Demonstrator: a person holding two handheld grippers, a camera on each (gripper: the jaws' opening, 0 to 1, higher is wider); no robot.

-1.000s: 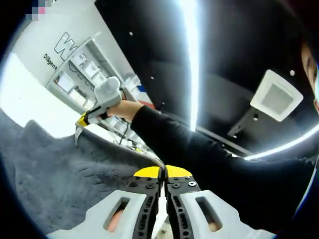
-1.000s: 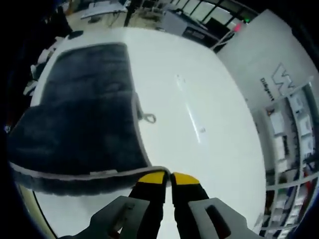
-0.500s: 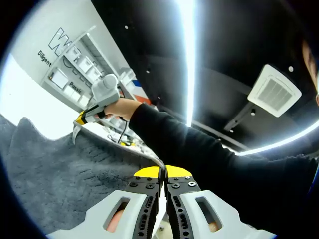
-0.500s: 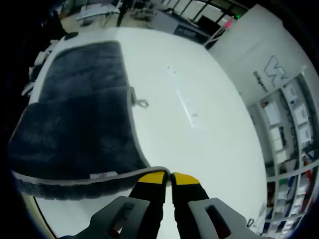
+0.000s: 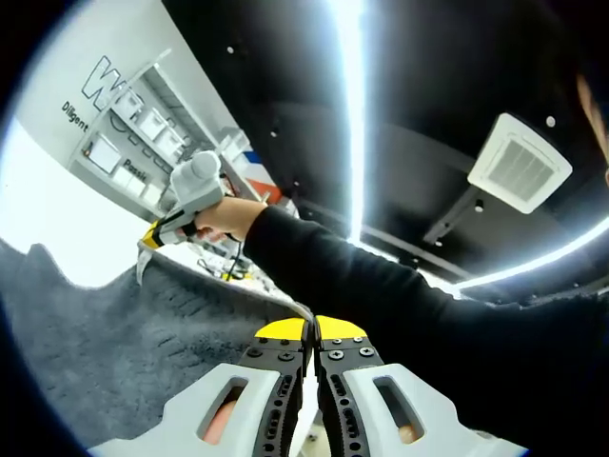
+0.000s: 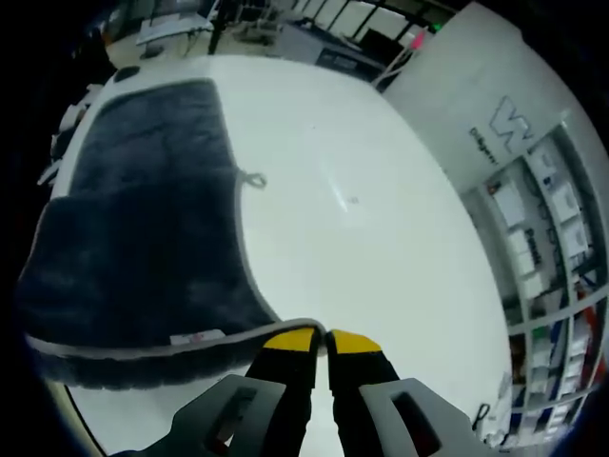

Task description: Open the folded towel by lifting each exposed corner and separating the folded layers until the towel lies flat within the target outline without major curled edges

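While lifted further | towel (image 6: 143, 248) (grey) | both hand-held grippers stay clamped

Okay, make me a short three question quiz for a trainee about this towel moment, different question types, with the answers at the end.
1. True or false: the right gripper is open and clear of the grey towel.
2. Which surface lies under the towel? A) white table B) wooden floor C) metal tray
3. Fill in: the left gripper is shut on the towel's ____.

Key: 1 false, its jaws are shut on the towel's pale edge. 2 A, the white table. 3 edge.
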